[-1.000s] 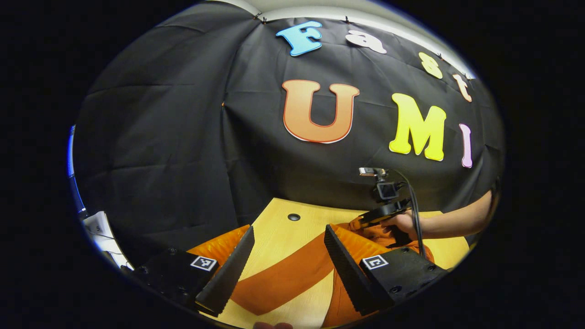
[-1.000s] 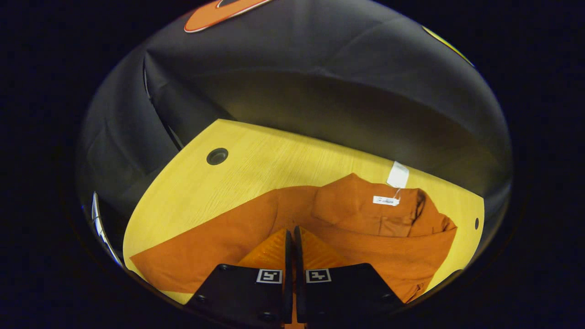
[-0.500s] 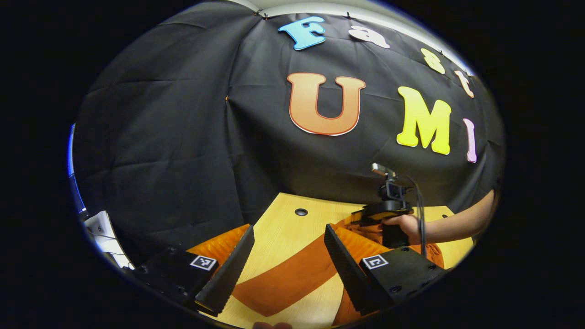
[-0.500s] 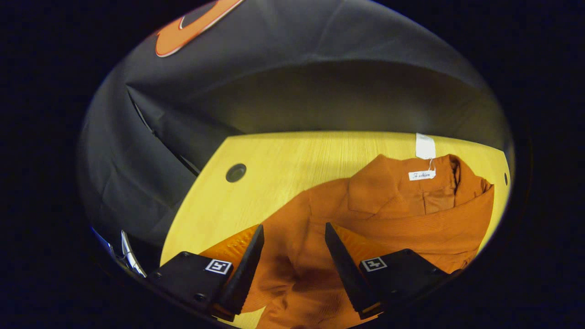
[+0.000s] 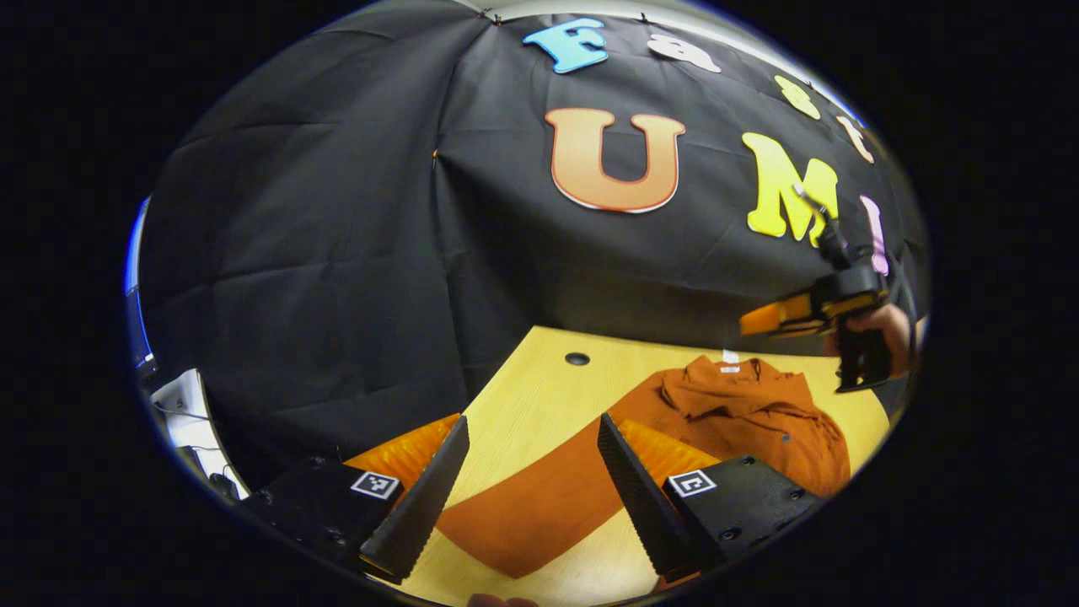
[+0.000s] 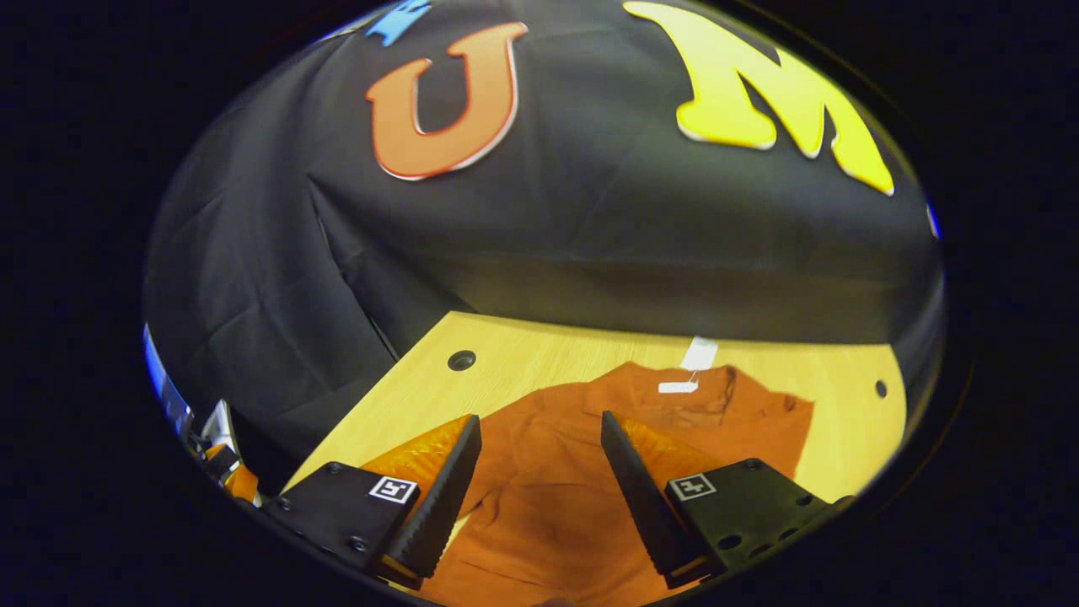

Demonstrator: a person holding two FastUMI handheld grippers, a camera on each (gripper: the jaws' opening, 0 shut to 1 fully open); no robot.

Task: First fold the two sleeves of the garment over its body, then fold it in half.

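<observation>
The orange garment (image 5: 742, 413) was seen spread on the yellow wooden tabletop (image 5: 539, 396), its collar and white tag (image 6: 679, 387) toward the black cloth wall, with one sleeve (image 5: 539, 506) stretched out flat toward the left claw (image 5: 527, 489). The fabric was judged soft, light and limp, likely to sag and wrinkle when lifted, so a pinch near the cuff or along a hem edge was thought the best hold. The left claw was held with its fingers apart above that sleeve, gripping nothing. The right claw (image 6: 539, 497) was likewise spread wide and empty over the garment's body, and was also seen raised in a hand (image 5: 885, 324) at the far side. The tabletop appeared smooth, with small round holes (image 6: 461, 360).
</observation>
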